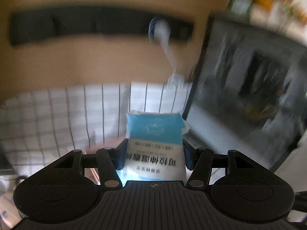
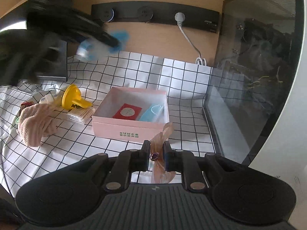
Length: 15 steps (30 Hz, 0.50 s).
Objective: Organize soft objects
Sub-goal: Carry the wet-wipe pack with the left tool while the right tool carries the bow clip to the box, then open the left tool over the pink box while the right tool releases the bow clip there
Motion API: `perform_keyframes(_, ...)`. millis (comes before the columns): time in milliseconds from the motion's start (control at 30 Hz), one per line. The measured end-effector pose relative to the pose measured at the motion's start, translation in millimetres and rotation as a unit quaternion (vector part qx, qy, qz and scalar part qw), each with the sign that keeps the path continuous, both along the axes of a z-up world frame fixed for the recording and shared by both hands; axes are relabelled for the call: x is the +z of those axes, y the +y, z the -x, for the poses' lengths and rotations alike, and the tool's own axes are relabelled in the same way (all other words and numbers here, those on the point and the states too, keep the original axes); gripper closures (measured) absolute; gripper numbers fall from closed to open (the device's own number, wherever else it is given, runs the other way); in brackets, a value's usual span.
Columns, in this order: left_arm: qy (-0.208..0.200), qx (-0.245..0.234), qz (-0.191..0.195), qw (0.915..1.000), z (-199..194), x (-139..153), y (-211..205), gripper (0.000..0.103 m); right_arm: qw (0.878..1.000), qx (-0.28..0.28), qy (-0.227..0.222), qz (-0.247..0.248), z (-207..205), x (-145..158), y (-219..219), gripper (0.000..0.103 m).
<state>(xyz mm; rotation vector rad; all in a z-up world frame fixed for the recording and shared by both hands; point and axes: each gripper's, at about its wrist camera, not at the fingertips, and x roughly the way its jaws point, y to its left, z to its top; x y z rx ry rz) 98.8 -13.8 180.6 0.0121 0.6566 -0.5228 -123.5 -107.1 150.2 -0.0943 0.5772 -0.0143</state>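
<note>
In the left wrist view my left gripper [image 1: 155,145] is shut on a soft blue-and-white packet [image 1: 154,124] with printed text, its blue pads pressing both sides. The right wrist view shows that gripper [image 2: 107,40] blurred at the upper left, high above the cloth with the packet [image 2: 86,49]. My right gripper [image 2: 157,146] is shut on a thin, translucent pinkish pouch [image 2: 162,134] with a purple bead, just in front of an open pink box [image 2: 126,128]. The box holds a red card [image 2: 127,112] and a blue face mask [image 2: 151,112].
A black-and-white checked cloth [image 2: 182,80] covers the table. Left of the box lie a beige fluffy cloth [image 2: 36,120], a yellow plastic item [image 2: 73,97] and a pack of cotton swabs [image 2: 80,115]. A glass tank [image 2: 259,76] stands at the right. A black socket strip [image 2: 153,17] runs along the back wall.
</note>
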Motion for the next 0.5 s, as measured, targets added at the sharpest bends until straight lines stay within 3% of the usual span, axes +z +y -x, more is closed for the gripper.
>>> perform_keyframes(100,0.007,0.037,-0.029,0.9989,-27.9,-33.9,-12.4,0.045,1.0,-0.005,-0.001,-0.004,5.2,-2.7,0.4,0.089)
perform_keyframes(233,0.022,0.059,0.01,0.998,-27.8,-59.2,2.4,0.045,1.0,-0.014,0.003,0.001,9.9,-7.4,-2.5,0.089)
perform_keyframes(400,0.045,0.053,0.053,0.9961,27.9,-68.6,36.6,0.045,1.0,-0.022,0.011,-0.008,5.8,-9.5,-13.8,0.089)
perform_keyframes(500,0.084,0.058,0.067,0.9925,69.7,-81.8,52.8,0.045,1.0,-0.005,-0.005,-0.011,-12.3,5.5,-15.9,0.089)
